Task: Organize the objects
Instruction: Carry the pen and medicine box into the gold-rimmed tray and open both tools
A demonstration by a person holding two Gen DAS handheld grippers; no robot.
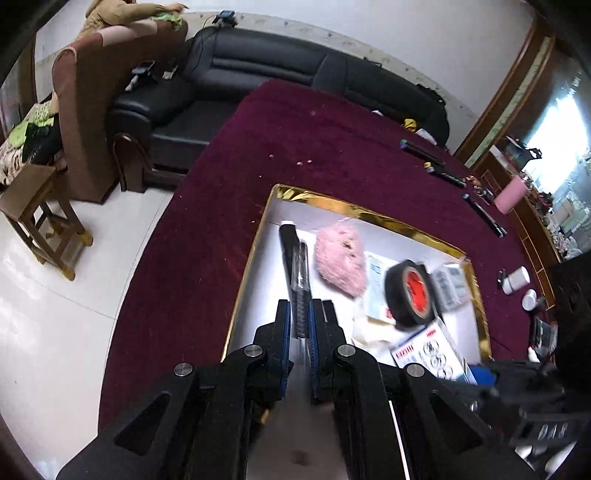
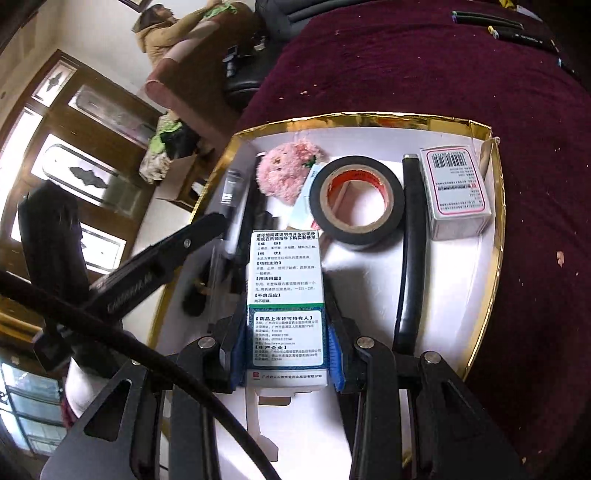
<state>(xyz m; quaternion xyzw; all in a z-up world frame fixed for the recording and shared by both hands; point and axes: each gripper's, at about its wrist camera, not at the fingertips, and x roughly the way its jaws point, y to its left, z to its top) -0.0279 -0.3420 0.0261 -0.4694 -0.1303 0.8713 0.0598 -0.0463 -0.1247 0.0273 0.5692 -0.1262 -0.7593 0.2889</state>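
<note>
A gold-rimmed white tray (image 1: 369, 212) lies on a maroon cloth. My left gripper (image 1: 299, 308) is shut on a thin dark pen (image 1: 301, 273) over the tray's left side, next to another black pen (image 1: 286, 236). In the tray lie a pink fluffy ball (image 1: 341, 256), a black tape roll (image 1: 410, 291) with a red core, and small boxes. My right gripper (image 2: 286, 325) is shut on a white medicine box (image 2: 286, 280) with a green band, above the tray's near part (image 2: 369, 120). The tape roll (image 2: 356, 206), a long black stick (image 2: 410, 251) and a white-pink box (image 2: 456, 192) lie beyond it.
Several dark markers (image 1: 432, 158), a pink cylinder (image 1: 509, 194) and white bottles (image 1: 517, 280) lie on the cloth right of the tray. A black sofa (image 1: 258, 74) and a wooden stool (image 1: 44, 206) stand behind and left. A person (image 2: 159, 33) stands far back.
</note>
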